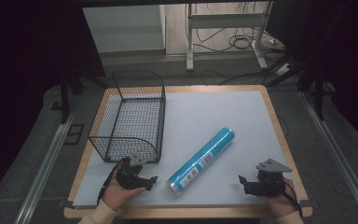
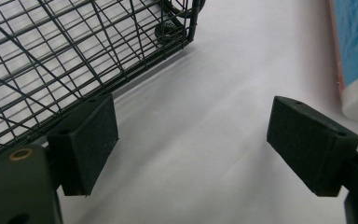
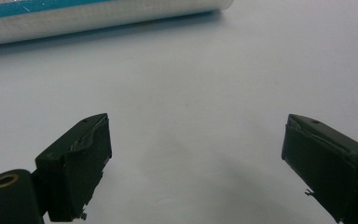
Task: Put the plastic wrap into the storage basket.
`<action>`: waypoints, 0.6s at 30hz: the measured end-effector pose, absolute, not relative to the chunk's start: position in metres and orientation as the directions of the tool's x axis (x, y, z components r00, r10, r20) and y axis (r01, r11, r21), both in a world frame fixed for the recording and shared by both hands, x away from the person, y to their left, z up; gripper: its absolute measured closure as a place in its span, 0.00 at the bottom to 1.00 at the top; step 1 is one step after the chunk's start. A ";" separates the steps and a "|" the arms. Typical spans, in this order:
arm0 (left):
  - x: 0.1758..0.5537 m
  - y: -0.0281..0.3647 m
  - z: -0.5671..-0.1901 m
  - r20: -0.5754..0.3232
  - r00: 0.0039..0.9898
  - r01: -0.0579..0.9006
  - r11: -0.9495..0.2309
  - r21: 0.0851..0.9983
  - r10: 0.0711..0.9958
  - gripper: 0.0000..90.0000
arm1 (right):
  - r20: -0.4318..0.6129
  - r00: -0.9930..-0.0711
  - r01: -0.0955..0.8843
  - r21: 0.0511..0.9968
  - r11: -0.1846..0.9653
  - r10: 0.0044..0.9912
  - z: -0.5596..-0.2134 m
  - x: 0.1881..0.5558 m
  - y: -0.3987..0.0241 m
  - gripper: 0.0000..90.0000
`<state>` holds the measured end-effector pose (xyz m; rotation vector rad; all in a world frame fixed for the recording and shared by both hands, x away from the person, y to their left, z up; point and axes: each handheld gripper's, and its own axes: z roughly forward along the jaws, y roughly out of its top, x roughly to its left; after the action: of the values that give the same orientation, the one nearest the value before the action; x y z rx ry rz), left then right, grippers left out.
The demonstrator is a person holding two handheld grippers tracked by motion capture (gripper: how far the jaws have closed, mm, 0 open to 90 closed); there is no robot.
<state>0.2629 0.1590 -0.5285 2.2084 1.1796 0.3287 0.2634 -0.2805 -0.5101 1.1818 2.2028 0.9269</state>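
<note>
I see my left gripper (image 1: 150,183) and right gripper (image 1: 243,183) both spread wide, holding nothing; the blue tube (image 1: 202,161) lies between them, wire basket (image 1: 129,116) at ten o'clock.

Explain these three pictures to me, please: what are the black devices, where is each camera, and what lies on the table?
A person holds one hand-held gripper in each hand: the left hand-held gripper and the right hand-held gripper. Both are open and hold nothing. The high view looks down from above the table. The two other pictures come from cameras riding on the grippers, looking along their black jaws. On the table stand a black wire basket and, lying on its side, a blue tube, between the two grippers.
</note>
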 end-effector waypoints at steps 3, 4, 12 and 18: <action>0.262 0.159 -0.528 -0.062 0.574 0.666 -0.421 0.616 0.817 0.18 | -0.091 -0.515 0.532 0.746 0.401 0.852 -0.510 0.263 -0.281 0.09; 0.262 0.159 -0.528 -0.061 0.574 0.665 -0.421 0.617 0.816 0.18 | -0.094 -0.514 0.531 0.746 0.403 0.852 -0.509 0.263 -0.281 0.09; 0.262 0.158 -0.528 -0.060 0.577 0.664 -0.426 0.614 0.814 0.18 | -0.103 -0.520 0.526 0.743 0.413 0.848 -0.509 0.263 -0.280 0.09; 0.263 0.156 -0.525 -0.063 0.575 0.663 -0.420 0.620 0.816 0.18 | -0.102 -0.522 0.524 0.745 0.413 0.847 -0.509 0.263 -0.281 0.09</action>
<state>0.2632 0.1561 -0.5246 2.2060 1.1752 0.3310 0.2632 -0.2811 -0.5088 1.1645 2.2035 0.9172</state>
